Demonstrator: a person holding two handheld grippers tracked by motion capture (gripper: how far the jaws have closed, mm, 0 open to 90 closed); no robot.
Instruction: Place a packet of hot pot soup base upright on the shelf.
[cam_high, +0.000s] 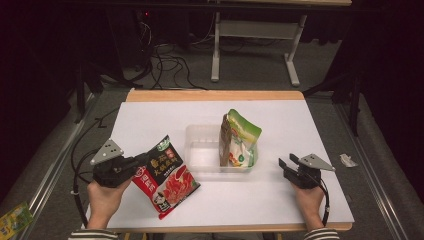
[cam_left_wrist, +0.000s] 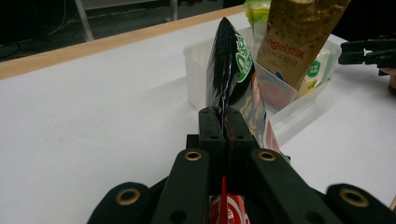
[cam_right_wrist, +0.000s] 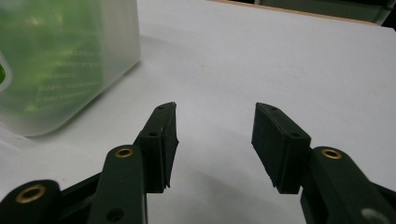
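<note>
A black and red snack bag hangs off the table at the front left, pinched at its edge by my left gripper, which is shut on it. In the left gripper view the bag stands on edge between the closed jaws of that gripper. A clear plastic bin sits mid-table and holds a green and white pouch leaning at its right end. My right gripper rests open on the table right of the bin, nothing between its fingers.
The white tabletop has a wooden far edge. A brown and gold pouch stands in the bin beside the green one. A small green packet lies on the floor at the lower left. Cables and table legs sit beyond.
</note>
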